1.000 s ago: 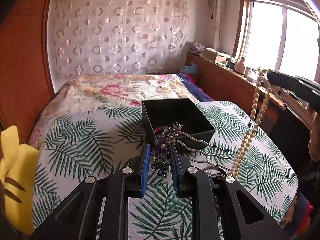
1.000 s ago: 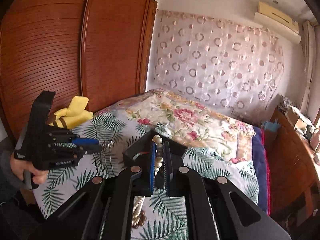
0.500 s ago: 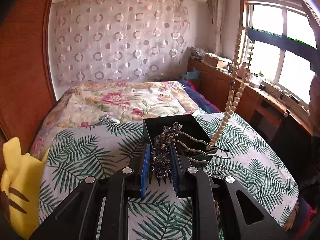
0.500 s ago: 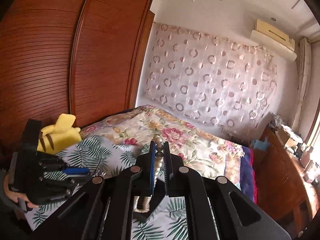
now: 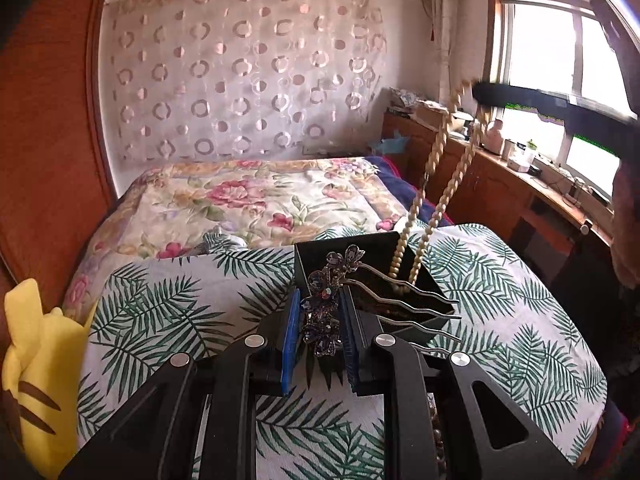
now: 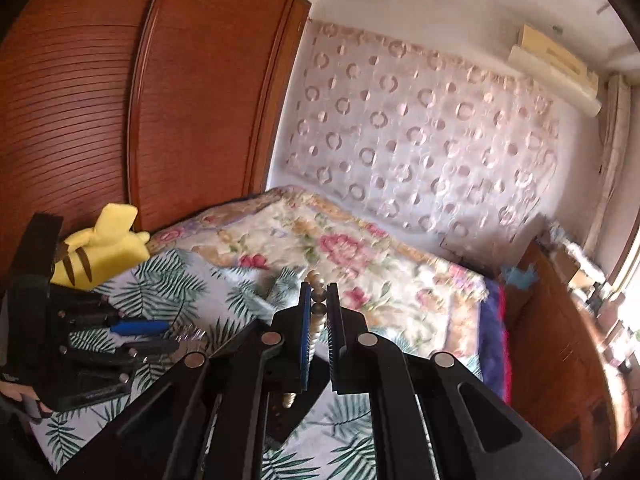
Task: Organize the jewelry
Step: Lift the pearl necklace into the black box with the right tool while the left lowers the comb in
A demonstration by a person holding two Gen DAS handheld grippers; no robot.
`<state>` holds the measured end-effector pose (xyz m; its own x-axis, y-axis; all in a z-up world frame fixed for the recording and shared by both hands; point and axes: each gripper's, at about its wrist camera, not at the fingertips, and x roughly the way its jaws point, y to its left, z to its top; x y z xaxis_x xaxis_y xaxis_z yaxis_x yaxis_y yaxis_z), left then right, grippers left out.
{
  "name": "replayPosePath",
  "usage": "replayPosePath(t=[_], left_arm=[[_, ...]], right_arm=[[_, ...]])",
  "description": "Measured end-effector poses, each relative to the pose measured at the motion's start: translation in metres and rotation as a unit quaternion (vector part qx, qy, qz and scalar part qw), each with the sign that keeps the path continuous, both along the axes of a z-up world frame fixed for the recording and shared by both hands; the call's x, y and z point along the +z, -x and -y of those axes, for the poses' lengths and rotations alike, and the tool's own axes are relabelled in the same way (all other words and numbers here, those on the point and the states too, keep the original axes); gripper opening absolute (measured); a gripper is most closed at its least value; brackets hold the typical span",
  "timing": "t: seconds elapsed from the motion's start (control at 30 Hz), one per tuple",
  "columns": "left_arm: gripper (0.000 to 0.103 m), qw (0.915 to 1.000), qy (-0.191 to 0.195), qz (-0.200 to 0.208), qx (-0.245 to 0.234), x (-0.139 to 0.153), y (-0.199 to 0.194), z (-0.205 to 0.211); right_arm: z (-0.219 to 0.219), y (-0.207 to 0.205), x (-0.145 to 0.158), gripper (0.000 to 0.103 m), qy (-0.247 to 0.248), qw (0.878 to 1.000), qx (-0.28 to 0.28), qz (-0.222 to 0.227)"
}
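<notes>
Hanging from the right gripper [image 6: 318, 308], the pearl necklace [image 5: 436, 196] is clamped between its blue-padded jaws, a few beads poking out just beyond the fingertips and the rest of the strand dropping below and behind them in the right wrist view. From the left wrist camera the same strand falls as a double line from the right gripper's dark, blurred tip at the upper right, and its lower loop reaches into the black box [image 5: 316, 256].

Between the jaws of the left gripper [image 5: 320, 320] sits the hair comb [image 5: 326, 300], gripped at its cluster of dark purple crystal flowers; the jaws are closed on that ornament. Its wavy metal prongs [image 5: 404, 304] stick out to the right of the jaws, crossing over the box's near corner. Whether the prongs touch the box rim I cannot tell.

The open black box lies just ahead of the left jaws on a cloth printed with green palm leaves [image 5: 160, 312], which covers the near end of a bed. Farther ahead is a floral bedspread [image 5: 248, 200], then a sheer curtain with circle patterns [image 5: 240, 80]. To the left of the jaws lies a yellow plush toy [image 5: 36, 380] by a wooden wardrobe [image 6: 120, 100]. Off to the right, a wooden sideboard [image 5: 520, 184] runs under a bright window [image 5: 560, 60].
</notes>
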<state>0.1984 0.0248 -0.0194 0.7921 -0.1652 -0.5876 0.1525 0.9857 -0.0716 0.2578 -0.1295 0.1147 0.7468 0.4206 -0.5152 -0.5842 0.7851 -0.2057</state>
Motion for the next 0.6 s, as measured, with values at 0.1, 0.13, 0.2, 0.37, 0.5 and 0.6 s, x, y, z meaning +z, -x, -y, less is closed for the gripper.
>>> replayPosePath(t=[0.1, 0.13, 0.2, 0.37, 0.5, 0.6], left_arm=[[0.018, 1.0, -0.002, -0.006, 0.002, -0.004, -0.008, 0.001], [0.018, 1.0, -0.004, -0.008, 0.002, -0.005, -0.011, 0.003], [0.018, 0.9999, -0.006, -0.012, 0.003, -0.008, -0.018, 0.004], [0.018, 0.9995, -0.007, -0.03, 0.005, -0.018, -0.034, 0.009], [0.018, 0.9991, -0.012, -0.041, 0.006, -0.026, -0.046, 0.014], [0.018, 0.9988, -0.015, -0.047, 0.006, -0.031, -0.051, 0.018]], right_arm=[[0.0, -0.006, -0.023, 0.009, 0.003, 1.0, -0.001, -0.028], [0.001, -0.008, -0.033, 0.009, 0.004, 0.999, -0.001, -0.041], [0.0, -0.013, -0.051, 0.009, 0.004, 0.998, 0.0, -0.065], [-0.006, -0.02, -0.089, 0.009, 0.006, 0.993, 0.009, -0.114], [-0.007, -0.023, -0.104, 0.009, 0.0, 0.99, 0.006, -0.139], [-0.005, -0.021, -0.109, 0.011, -0.004, 0.989, 0.01, -0.148]])
